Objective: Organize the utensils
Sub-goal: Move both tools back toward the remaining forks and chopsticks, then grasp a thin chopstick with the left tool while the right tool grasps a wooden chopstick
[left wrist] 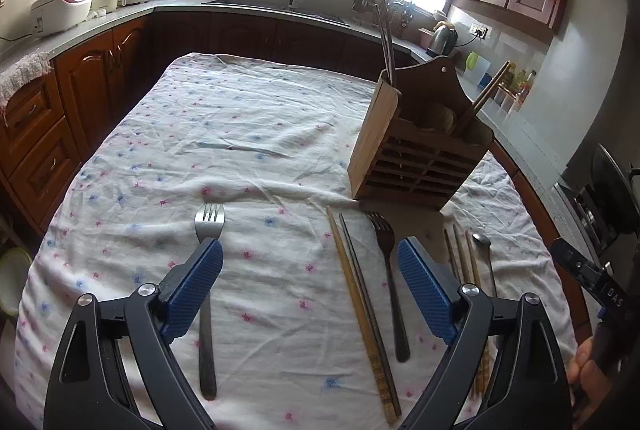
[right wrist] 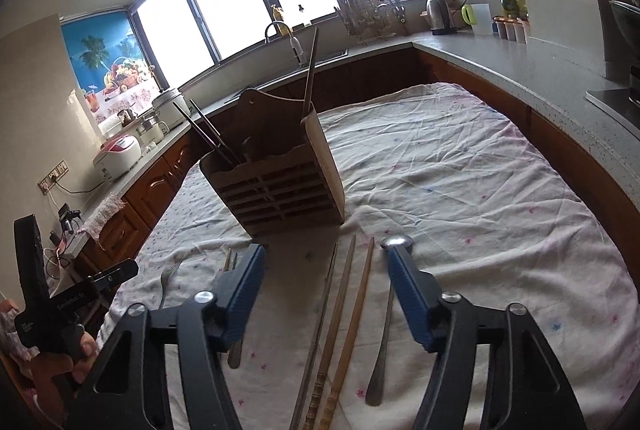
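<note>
Holder: a wooden utensil holder (left wrist: pixel 416 150) stands upright on the cloth-covered table (left wrist: pixel 240 134), right of centre in the left wrist view. It has a high back board, a slatted front and separate compartments.
Contents: two dark sticks lean out of one end compartment, a pair of chopsticks out of the other. This suggests sorting by kind.
Loose utensils: a silver fork (left wrist: pixel 208 294) lies at lower left. A chopstick pair (left wrist: pixel 362 314) and a dark fork (left wrist: pixel 390 278) lie at lower centre. Three more chopsticks (right wrist: pixel 340 326) and a spoon (right wrist: pixel 386 326) lie at lower centre of the right wrist view. All lie lengthwise with handles toward the cameras, apparently laid out for pick-up.
Left gripper (left wrist: pixel 310 258): jaws wide apart and holding nothing. The chopstick pair and dark fork show between the fingers, with the silver fork under the left finger.
Right gripper (right wrist: pixel 326 266): jaws apart and holding nothing. The three chopsticks lie between the fingers without touching the pads, and the spoon sits by the right finger. I judge a chopstick pick-up is being lined up.
View difference: only the left wrist view shows the silver fork whole. Only the right wrist view shows the three chopsticks full length.
Hands: each view shows the other gripper and its hand at the frame edge.
</note>
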Demonstrator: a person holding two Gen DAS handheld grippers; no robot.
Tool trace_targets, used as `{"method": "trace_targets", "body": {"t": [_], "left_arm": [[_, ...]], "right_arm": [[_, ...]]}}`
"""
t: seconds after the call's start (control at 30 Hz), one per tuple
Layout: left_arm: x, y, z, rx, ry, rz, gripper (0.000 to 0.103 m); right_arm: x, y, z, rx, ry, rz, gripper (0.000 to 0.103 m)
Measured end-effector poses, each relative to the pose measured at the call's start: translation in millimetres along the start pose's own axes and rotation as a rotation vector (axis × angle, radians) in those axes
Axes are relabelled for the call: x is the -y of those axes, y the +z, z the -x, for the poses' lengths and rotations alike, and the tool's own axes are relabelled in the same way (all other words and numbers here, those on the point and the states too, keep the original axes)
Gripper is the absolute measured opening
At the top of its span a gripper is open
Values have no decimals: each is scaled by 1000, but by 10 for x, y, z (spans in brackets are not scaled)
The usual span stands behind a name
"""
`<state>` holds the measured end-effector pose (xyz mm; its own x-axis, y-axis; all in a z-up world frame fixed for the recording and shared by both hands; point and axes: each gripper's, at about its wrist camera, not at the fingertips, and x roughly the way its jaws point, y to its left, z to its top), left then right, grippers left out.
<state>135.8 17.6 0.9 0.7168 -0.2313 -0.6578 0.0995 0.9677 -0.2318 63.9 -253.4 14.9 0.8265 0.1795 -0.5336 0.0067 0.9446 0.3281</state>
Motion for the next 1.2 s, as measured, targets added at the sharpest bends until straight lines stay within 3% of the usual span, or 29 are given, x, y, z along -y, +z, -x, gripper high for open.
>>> {"method": "trace_targets", "body": {"t": [0.1,0.47,0.83,1.0,1.2], "left_arm": [[-8,24,-102,-29,-5,-3,78],[107,77,-615,-156,-18,-48,57],[202,157,-1063,-234,-9,-75,41],[203,181,-1215,-257,-3,-76,38],[211,148,-1379,-290,9,-95,25]], "right_arm": [[-3,-3,-95,-30,-4,5,42],[34,-11,-462,-125,5,0,25],[67,-16,-874,-216,-3,0,19],[68,-17,-1060,-251,-13,6,19],[124,-26,-1220,-278,-34,5,19]]}}
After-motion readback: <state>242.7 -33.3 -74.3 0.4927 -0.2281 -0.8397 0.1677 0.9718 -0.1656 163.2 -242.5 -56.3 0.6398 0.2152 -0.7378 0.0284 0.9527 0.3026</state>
